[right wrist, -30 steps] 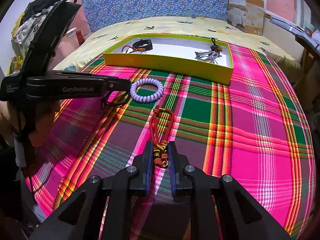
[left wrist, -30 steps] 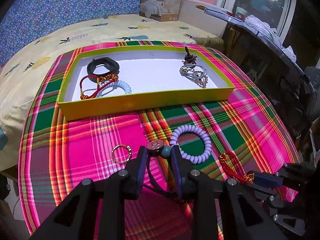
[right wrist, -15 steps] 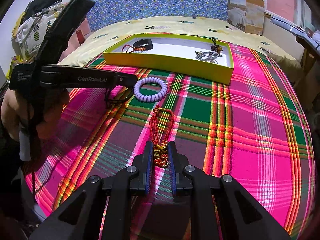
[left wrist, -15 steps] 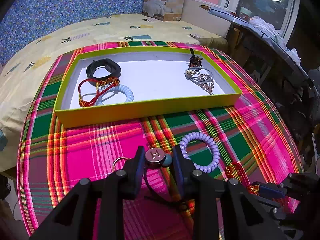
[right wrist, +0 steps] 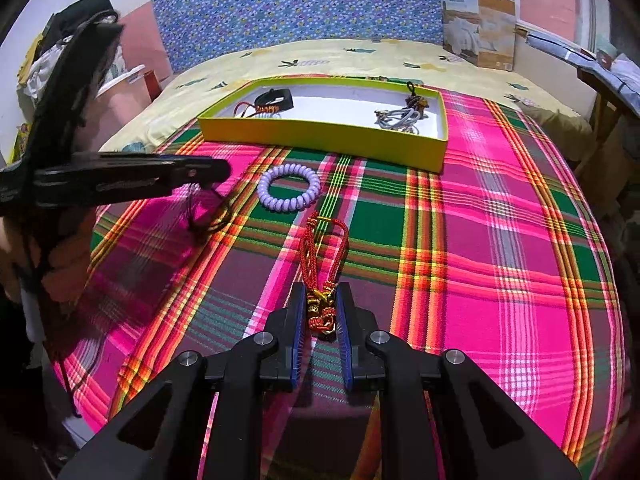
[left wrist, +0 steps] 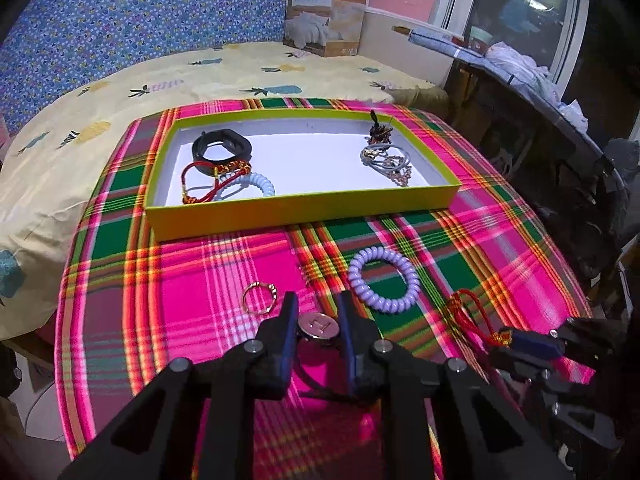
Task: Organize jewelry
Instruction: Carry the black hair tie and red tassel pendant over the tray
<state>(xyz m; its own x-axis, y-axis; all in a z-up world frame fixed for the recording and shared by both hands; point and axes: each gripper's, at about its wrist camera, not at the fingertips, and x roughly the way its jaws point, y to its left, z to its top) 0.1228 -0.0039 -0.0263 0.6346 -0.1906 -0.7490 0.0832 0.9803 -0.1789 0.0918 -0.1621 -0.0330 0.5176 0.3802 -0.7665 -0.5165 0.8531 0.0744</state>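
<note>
My left gripper [left wrist: 318, 314] holds a round silver pendant [left wrist: 320, 326] between its pads, its jaws closing on it. The pendant's black cord [right wrist: 208, 216] dangles from that gripper [right wrist: 218, 168] above the plaid cloth. My right gripper [right wrist: 321, 292] is shut on the gold-knotted end of a red cord charm [right wrist: 320, 312], whose loop lies on the cloth ahead. A purple coil hair tie [left wrist: 384, 280] and a gold ring [left wrist: 260, 298] lie loose on the cloth. The yellow-green tray [left wrist: 300, 210] holds a black band [left wrist: 222, 148], a red cord bracelet, a pale coil tie and grey ties [left wrist: 384, 158].
The plaid cloth [right wrist: 500, 240] covers a bed with a pineapple sheet [left wrist: 240, 76]. A cardboard box [left wrist: 326, 20] stands at the back wall. A dark cluttered desk [left wrist: 560, 128] runs along the right. A person's hand [right wrist: 60, 264] holds the left gripper.
The left gripper rose a little with the pendant, and its jaws narrowed. The teal bead beside the pendant is out of sight. The right gripper has kept still on the red charm.
</note>
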